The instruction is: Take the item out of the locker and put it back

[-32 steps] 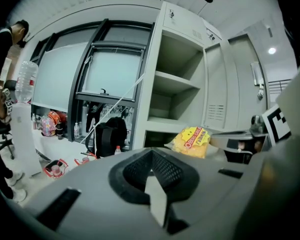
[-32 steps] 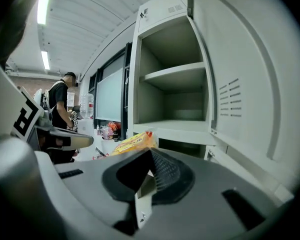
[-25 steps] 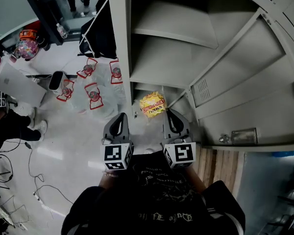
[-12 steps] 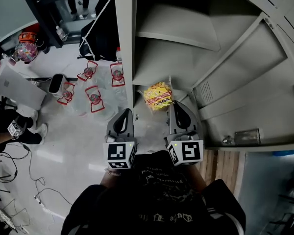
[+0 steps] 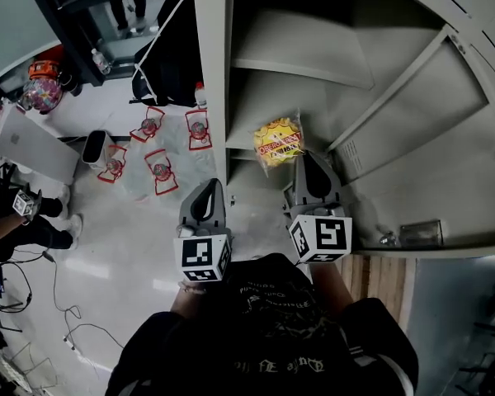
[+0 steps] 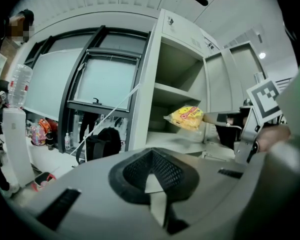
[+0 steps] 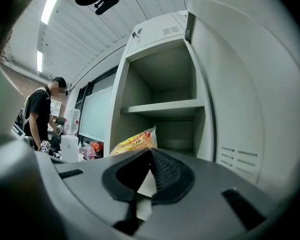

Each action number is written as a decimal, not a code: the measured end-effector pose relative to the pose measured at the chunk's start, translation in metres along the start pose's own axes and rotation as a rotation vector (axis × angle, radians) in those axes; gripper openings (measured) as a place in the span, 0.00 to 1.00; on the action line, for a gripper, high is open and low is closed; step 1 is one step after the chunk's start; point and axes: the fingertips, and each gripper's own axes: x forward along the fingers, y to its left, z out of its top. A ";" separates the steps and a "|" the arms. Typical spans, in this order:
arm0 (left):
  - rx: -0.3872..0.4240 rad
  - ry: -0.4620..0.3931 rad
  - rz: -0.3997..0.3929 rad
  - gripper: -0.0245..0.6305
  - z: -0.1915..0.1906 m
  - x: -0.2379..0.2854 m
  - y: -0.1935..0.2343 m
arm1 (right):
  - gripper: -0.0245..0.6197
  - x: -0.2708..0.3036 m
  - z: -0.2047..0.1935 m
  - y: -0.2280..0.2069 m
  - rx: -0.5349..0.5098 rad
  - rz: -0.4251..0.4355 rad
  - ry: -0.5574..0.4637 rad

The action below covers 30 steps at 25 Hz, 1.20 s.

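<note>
Nearest the person, the left gripper [image 5: 205, 195] was closed on nothing, sitting just beside the right one. The right gripper [image 5: 310, 162] was clamped on the edge of the yellow snack bag [image 5: 279, 141], holding it up in the air at the open front of the locker [image 5: 211, 73], below a shelf [image 5: 297, 52]. Further back, a black backpack [image 5: 169, 56] sat left of the locker.

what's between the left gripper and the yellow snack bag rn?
Nothing in the way. The left gripper view shows only open air from the left gripper to the yellow plastic snack bag, with the grey metal locker shelf below.
</note>
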 end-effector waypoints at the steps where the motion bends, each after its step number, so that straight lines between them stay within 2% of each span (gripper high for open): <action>1: -0.001 0.003 -0.002 0.05 -0.001 0.001 0.001 | 0.05 0.004 0.001 -0.002 -0.001 -0.005 0.002; 9: 0.004 0.018 -0.028 0.05 -0.003 0.015 0.003 | 0.05 0.043 0.003 -0.017 0.024 -0.054 0.036; 16: -0.005 0.036 -0.032 0.05 -0.009 0.027 0.012 | 0.05 0.075 -0.009 -0.025 0.041 -0.084 0.104; 22: 0.004 0.057 -0.032 0.05 -0.014 0.032 0.020 | 0.05 0.101 -0.018 -0.031 0.016 -0.093 0.158; 30: 0.012 0.073 -0.036 0.05 -0.016 0.038 0.027 | 0.05 0.125 -0.034 -0.048 -0.051 -0.132 0.278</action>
